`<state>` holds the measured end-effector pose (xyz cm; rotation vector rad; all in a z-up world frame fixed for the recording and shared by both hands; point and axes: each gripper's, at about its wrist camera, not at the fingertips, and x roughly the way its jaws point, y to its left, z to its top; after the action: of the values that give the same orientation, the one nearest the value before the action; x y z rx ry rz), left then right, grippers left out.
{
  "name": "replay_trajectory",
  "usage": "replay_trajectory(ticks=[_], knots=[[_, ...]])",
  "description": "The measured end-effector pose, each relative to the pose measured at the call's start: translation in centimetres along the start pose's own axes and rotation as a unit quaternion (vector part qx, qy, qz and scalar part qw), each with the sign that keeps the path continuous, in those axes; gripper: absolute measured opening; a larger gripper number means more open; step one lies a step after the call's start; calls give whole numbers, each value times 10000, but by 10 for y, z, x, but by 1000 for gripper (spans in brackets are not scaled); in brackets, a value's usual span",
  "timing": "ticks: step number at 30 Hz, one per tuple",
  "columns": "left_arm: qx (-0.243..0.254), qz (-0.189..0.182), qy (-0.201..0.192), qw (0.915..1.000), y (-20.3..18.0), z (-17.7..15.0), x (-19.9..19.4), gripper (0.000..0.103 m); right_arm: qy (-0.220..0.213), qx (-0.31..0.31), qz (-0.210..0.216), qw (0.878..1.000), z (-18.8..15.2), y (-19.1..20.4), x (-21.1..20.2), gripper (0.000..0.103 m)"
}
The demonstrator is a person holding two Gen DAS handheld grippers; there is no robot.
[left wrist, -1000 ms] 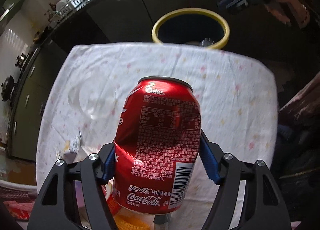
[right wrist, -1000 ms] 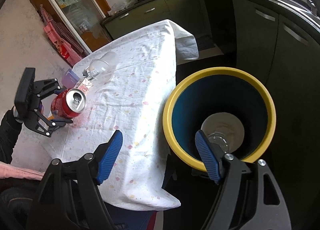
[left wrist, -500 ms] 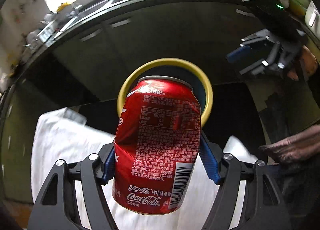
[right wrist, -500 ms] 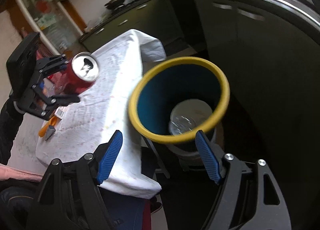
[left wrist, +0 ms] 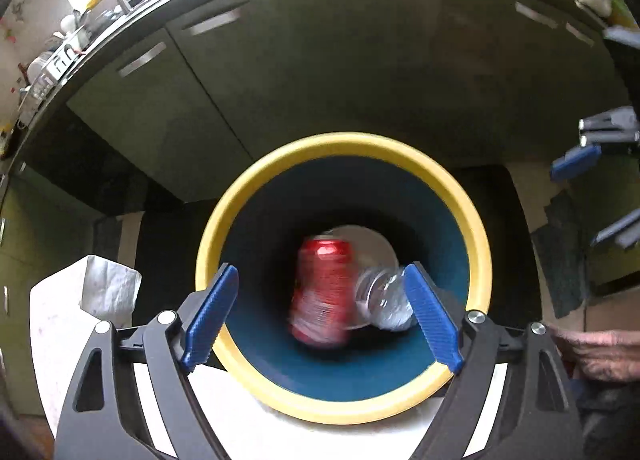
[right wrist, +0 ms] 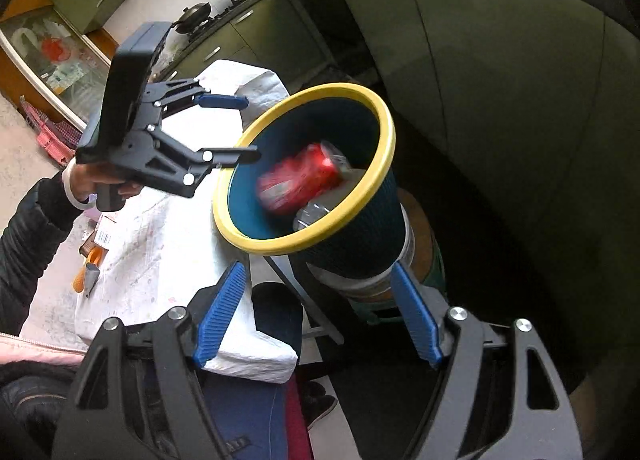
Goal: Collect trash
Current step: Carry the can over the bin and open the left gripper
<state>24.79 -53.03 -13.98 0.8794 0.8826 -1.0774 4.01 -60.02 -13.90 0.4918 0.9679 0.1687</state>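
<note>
A red Coke can [left wrist: 322, 294] is blurred, falling inside the blue bin with a yellow rim [left wrist: 280, 164]; it also shows in the right wrist view [right wrist: 300, 180]. A clear plastic bottle [left wrist: 384, 302] lies inside the bin. My left gripper [left wrist: 320, 320] is open and empty, right above the bin's near rim; it also shows in the right wrist view [right wrist: 236, 128]. My right gripper [right wrist: 320, 316] is open and empty, beside and below the bin [right wrist: 360, 244], holding nothing.
The table with a white flowered cloth [right wrist: 168, 244] stands left of the bin. An orange wrapper [right wrist: 86, 268] and a barcode scrap [right wrist: 102, 236] lie on it. Dark kitchen cabinets [left wrist: 280, 60] stand behind the bin.
My left gripper moved over the bin, opened and let go of the Coke can, which now drops into the bin. My right gripper drew back and lower beside the bin.
</note>
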Motion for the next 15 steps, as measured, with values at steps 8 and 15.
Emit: replay_trajectory(ticks=[8,15], knots=[[-375,224,-649,9969,-12,-42,-99,88,91,-247,52,9996,2,21,14,71],[-859,645,-926,9899,-34,-117,-191,90,144,-556,12,9983,7,42,16,73]])
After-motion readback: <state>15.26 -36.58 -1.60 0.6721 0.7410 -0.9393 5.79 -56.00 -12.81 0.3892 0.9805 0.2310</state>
